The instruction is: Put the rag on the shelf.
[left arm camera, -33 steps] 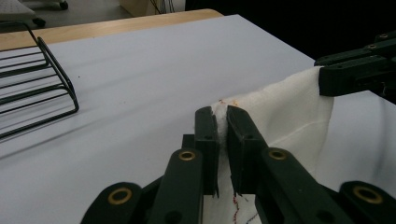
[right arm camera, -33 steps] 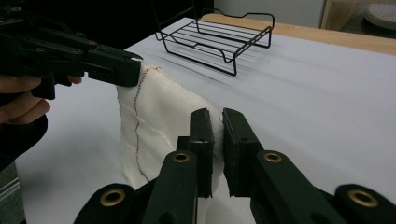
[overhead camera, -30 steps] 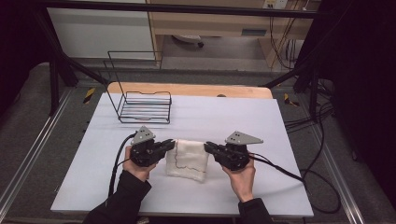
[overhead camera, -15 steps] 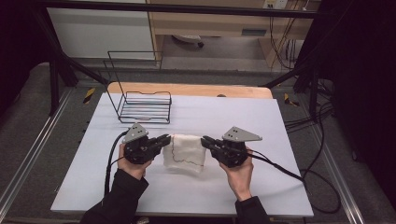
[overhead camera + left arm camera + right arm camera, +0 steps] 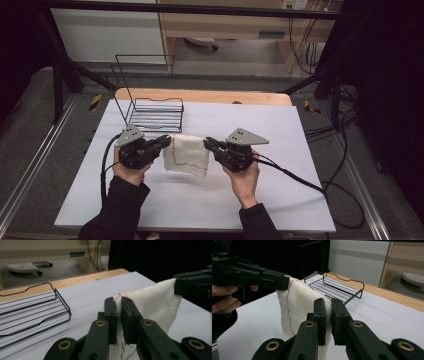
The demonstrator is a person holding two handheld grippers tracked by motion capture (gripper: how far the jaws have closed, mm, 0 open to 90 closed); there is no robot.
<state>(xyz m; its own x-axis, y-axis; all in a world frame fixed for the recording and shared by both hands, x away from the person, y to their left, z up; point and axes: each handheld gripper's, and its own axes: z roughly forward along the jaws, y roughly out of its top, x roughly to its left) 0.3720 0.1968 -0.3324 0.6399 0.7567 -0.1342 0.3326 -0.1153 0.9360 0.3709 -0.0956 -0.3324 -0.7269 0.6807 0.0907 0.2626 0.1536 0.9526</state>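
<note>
A white cloth with thin red stitching hangs stretched between both grippers above the middle of the white table. My left gripper is shut on the cloth's left top corner; in the left gripper view the cloth is pinched at the left gripper's jaw tips. My right gripper is shut on the right top corner; the right gripper view has the cloth clamped in the right gripper, with the other gripper holding the far corner. The cloth's lower edge droops toward the table.
A black wire rack with a tall wire back stands at the table's back left, just behind the left gripper. A wooden strip borders the far edge. Cables trail from each gripper across the table.
Both grippers have risen and moved away from me toward the rack, lifting the cloth off the table. It now hangs spread between them instead of lying bunched.
</note>
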